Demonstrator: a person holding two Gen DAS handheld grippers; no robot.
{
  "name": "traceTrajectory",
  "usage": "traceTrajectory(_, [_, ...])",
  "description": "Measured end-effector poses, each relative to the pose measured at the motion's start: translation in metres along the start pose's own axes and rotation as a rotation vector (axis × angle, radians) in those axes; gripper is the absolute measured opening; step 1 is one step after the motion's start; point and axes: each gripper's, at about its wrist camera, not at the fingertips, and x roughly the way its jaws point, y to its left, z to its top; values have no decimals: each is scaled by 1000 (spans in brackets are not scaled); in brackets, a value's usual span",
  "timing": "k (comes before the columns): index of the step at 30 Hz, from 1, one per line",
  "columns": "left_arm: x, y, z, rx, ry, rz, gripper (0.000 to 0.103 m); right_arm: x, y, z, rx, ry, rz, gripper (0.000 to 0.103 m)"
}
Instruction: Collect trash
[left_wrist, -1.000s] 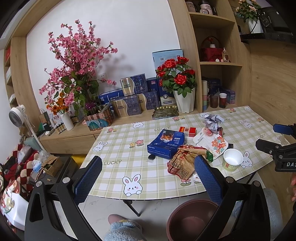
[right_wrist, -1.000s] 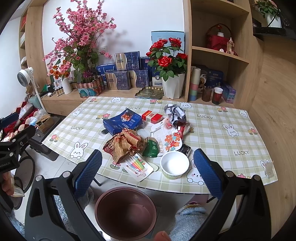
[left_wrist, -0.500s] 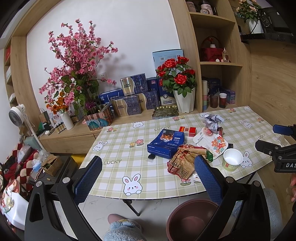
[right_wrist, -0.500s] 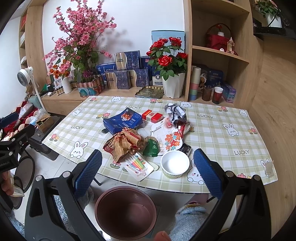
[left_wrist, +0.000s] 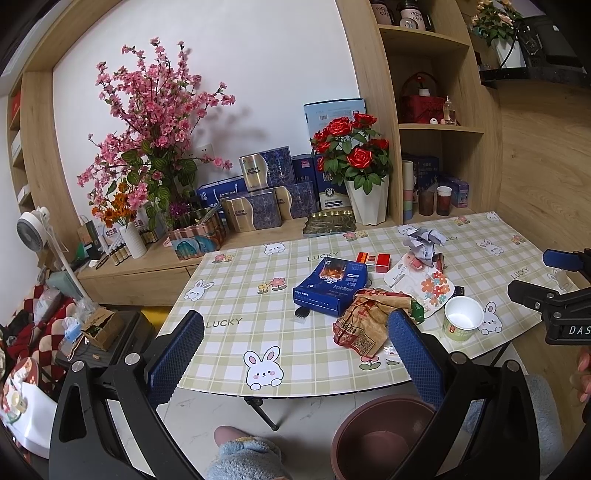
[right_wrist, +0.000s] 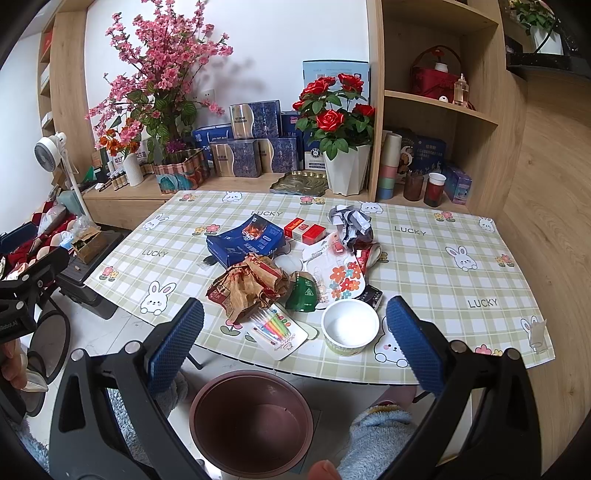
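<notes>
The trash forms one cluster at the centre of the table (right_wrist: 424, 266), with nothing yet collected as far as the views show: the brown bin (right_wrist: 251, 424) on the floor at 6 o'clock of the cluster, just below the table's near edge, appears empty inside. All pieces are judged to remain to be moved. In the right wrist view the cluster consists of a crumpled brown paper wrapper (right_wrist: 251, 284), soft and creased; a rigid blue carton (right_wrist: 245, 240) at 11 o'clock of it; a small red box (right_wrist: 304, 230) at 1 o'clock; a wad of crumpled grey-white paper (right_wrist: 351, 221); a flat flower-printed packet (right_wrist: 340, 277); a green sachet (right_wrist: 304, 293); a flat card of coloured candles (right_wrist: 277, 330) at the near edge; and a round white paper cup (right_wrist: 349, 326), upright and empty. The right gripper (right_wrist: 293, 341) hovers above the near edge, jaws spread wide, holding nothing. The left gripper (left_wrist: 295, 354) hangs at 8 o'clock of the cluster, likewise spread and empty. The table carries a smooth checked cloth printed with rabbits.
</notes>
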Motion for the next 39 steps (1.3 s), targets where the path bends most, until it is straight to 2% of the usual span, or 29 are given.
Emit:
traceTrajectory(10, [7, -13, -8, -5, 6, -11, 98, 1, -11, -2, 0, 5, -1, 97])
traceTrajectory(12, [8, -14, -9, -8, 10, -18, 98, 11, 1, -10, 1, 10, -4, 97])
traceTrajectory(19, [11, -11, -8, 21, 10, -15, 98, 20, 1, -11, 2, 29, -8, 97])
traceTrajectory(24, [23, -12, -11, 59, 27, 23, 98, 30, -1, -14, 8, 52, -6, 97])
traceTrajectory(31, [45, -13, -21, 69, 70, -9, 98, 53, -12, -24, 43, 81, 9, 97])
traceTrajectory(39, [86, -13, -35, 21, 157, -132, 98, 84, -28, -40, 73, 78, -3, 97])
